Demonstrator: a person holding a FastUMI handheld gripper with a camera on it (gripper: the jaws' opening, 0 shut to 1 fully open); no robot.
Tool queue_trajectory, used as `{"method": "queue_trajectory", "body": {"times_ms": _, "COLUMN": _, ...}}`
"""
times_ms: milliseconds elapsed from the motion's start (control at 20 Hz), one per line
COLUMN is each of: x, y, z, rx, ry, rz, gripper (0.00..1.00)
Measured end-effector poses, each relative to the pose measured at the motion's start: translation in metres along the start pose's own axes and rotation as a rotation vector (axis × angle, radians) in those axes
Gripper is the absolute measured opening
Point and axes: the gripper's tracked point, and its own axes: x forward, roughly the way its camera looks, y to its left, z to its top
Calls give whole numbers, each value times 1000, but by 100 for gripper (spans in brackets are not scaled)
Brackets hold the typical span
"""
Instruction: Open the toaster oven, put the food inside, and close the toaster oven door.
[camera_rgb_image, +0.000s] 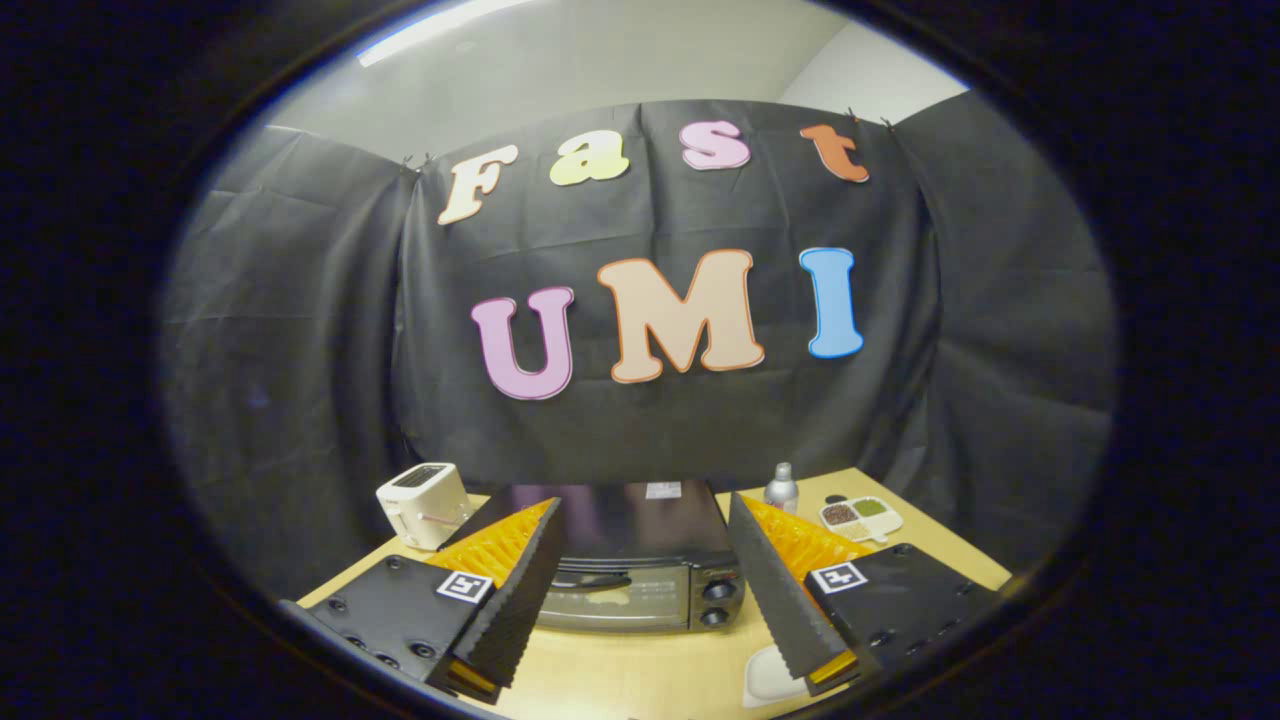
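One toaster oven (640, 570) on table (640, 680), just ahead of gripper (640, 505), door shut, front with two knobs (716, 603) facing fingers, long axis crosswise. Gripper wide open, holding nothing. One white toaster (423, 503) beside oven; one bottle (781, 489), one four-part dish (859, 518) opposite.

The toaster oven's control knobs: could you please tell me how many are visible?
2, both on the toaster oven's right panel, beyond the open tool: upper knob and lower knob, stacked. The right finger may hide more.
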Motion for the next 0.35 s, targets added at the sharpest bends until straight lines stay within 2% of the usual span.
{"method": "queue_trajectory", "body": {"times_ms": 350, "x": -16, "y": -16, "z": 28, "rx": -38, "ry": -14, "rz": -26, "gripper": 99}}
